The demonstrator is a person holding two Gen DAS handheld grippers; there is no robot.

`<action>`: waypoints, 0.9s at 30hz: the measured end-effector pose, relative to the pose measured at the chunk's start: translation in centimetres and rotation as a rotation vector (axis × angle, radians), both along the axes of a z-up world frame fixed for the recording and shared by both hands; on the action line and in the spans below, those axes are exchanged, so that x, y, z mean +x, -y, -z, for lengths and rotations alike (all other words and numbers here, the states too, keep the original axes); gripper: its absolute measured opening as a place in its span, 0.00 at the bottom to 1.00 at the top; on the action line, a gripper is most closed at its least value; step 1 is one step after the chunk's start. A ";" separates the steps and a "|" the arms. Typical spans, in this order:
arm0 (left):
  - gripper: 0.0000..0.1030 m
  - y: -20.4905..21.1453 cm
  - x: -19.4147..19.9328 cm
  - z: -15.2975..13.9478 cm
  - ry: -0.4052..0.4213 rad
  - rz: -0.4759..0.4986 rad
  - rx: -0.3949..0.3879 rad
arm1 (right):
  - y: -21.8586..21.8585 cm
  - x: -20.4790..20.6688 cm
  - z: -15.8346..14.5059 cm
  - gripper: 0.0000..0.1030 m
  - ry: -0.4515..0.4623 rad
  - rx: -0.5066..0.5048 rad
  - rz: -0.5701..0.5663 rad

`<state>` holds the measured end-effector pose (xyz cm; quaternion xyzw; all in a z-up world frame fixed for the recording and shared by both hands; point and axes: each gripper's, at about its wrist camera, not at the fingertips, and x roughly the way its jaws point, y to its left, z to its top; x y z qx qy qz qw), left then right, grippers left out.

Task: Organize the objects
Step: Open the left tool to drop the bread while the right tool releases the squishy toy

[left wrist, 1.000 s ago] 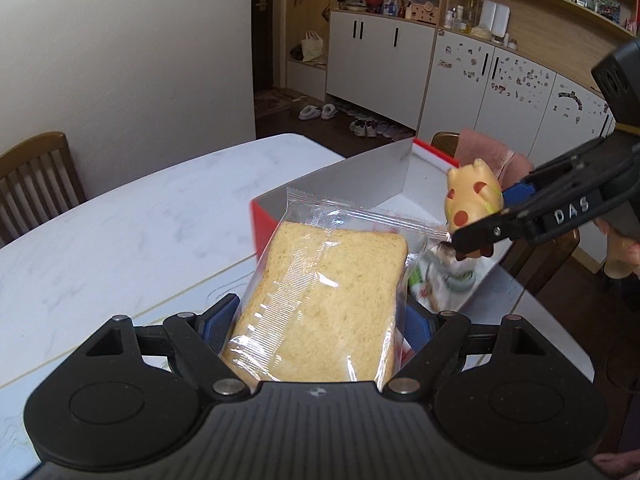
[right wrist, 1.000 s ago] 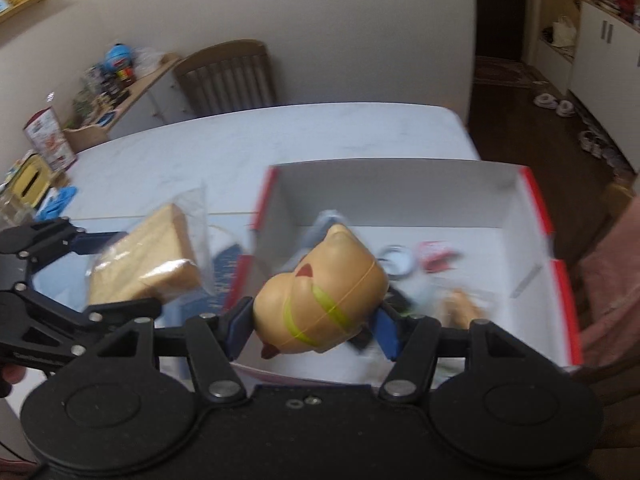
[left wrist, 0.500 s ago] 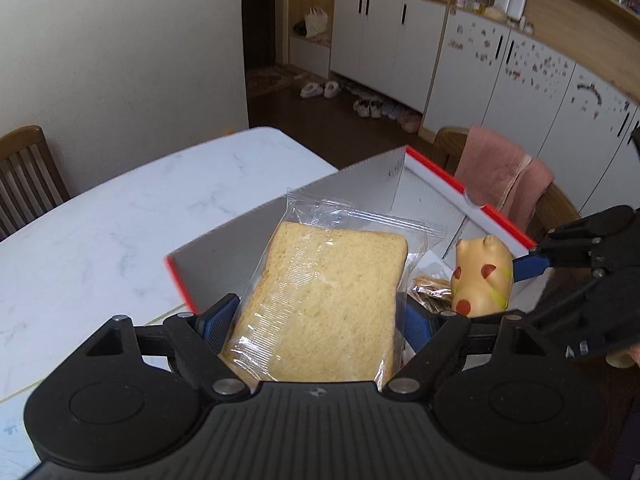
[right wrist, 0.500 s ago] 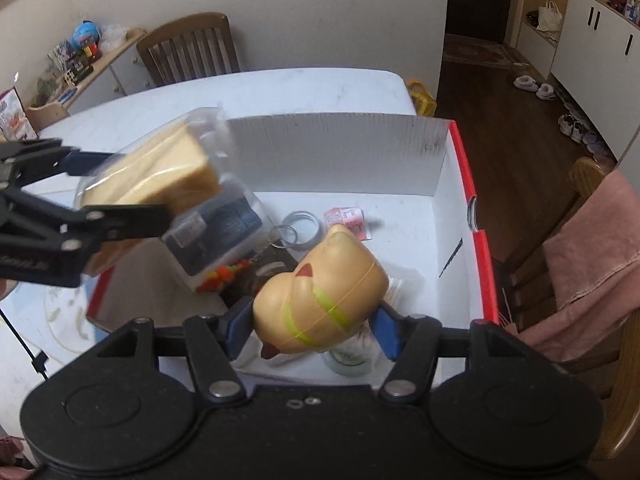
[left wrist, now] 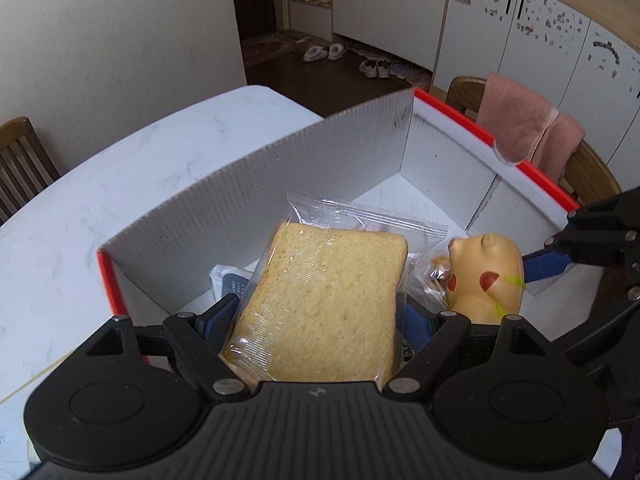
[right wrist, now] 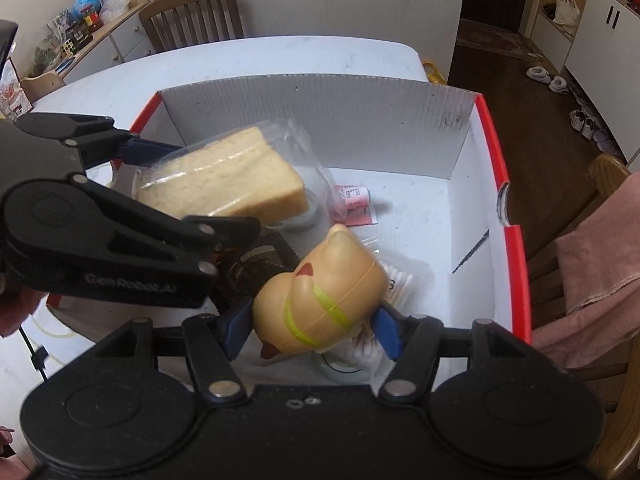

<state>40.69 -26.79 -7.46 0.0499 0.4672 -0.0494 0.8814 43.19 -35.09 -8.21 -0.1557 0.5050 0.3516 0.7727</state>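
**Left wrist view and right wrist view: two items held over an open box**

Item 1. Wrapped bread slice (left wrist: 324, 304), in clear plastic. Clamped between the blue pads of the left hand-held gripper (left wrist: 320, 320), gripped by its side edges so the flat face looks up at the camera. In the right wrist view the same bread slice (right wrist: 224, 184) hangs tilted above the left half of the box, not yet resting on anything. Holding it by the edges probably spares the soft crumb from crushing.

Item 2. Yellow toy figure (right wrist: 320, 304), with red marks and green stripes. Pinched at its middle by the right hand-held gripper (right wrist: 316, 326), head pointing away and down toward the box floor. In the left wrist view the toy figure (left wrist: 486, 276) sits just beside the bread, to its right.

Item 3. Box (right wrist: 516, 248), white corrugated card with red rim, open top, standing on the white counter (left wrist: 100, 200). Both grippers tilt down into it, which suggests both items are about to be set inside.

Item 4. Box contents, partly legible only. A pink packet (right wrist: 354, 200) lies on the floor of the box. Beneath the grippers: a dark item, a clear round lid or jar, and something like cotton swabs; none can be identified firmly. The box's near wall is cut off by the gripper bodies. The person shows only as a sliver of hand at the frame edge.
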 end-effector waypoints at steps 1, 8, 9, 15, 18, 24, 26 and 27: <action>0.81 0.0 0.1 0.2 -0.002 -0.001 0.003 | 0.0 0.1 0.1 0.61 0.000 -0.003 -0.001; 0.81 0.1 1.1 1.0 -0.037 0.002 0.016 | -0.1 0.2 0.7 0.63 0.009 -0.017 -0.004; 0.81 0.0 1.2 1.1 -0.043 0.003 0.015 | -0.1 0.2 0.7 0.64 0.015 -0.020 -0.002; 0.81 -0.1 1.1 1.5 -0.066 0.017 0.015 | 1.1 0.4 0.4 0.72 0.004 0.001 0.024; 0.81 -0.1 1.1 1.4 -0.075 0.025 -0.002 | 1.7 0.4 0.0 0.73 0.005 0.017 0.036; 0.81 0.2 0.3 0.9 -0.082 0.045 0.011 | 2.6 -0.1 -0.8 0.76 0.014 0.046 0.045; 0.81 0.2 -0.1 0.6 -0.078 0.045 0.007 | 2.9 -0.3 -1.1 0.79 0.019 0.059 0.046; 0.82 0.2 -0.3 0.4 -0.074 0.048 0.006 | 3.0 -0.4 -1.3 0.79 0.021 0.063 0.045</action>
